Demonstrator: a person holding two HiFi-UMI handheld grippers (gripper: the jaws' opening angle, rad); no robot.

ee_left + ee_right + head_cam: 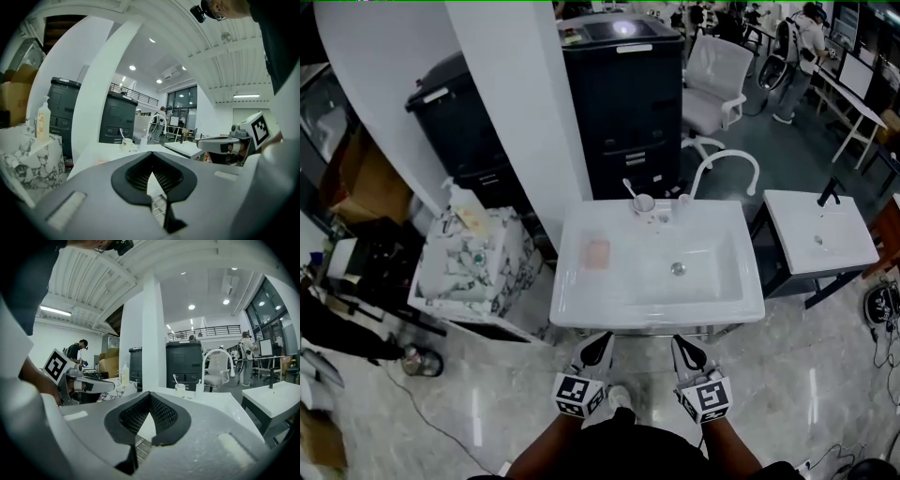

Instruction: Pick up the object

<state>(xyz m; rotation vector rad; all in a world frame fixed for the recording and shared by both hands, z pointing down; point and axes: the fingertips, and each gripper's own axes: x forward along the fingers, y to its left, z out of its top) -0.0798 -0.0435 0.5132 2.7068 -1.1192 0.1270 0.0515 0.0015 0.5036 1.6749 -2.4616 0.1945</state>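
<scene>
A pale pink, flat rectangular object lies on the left part of the white sink. A white cup with a toothbrush stands at the sink's back rim beside the curved white faucet. My left gripper and right gripper hover side by side just short of the sink's front edge, both shut and empty. In the left gripper view the left gripper points level at the cup. In the right gripper view the right gripper faces the cup likewise.
A white column and black cabinets stand behind the sink. A marble-patterned box with a bottle sits to the left. A second small sink stands to the right, a white chair behind. People stand far back.
</scene>
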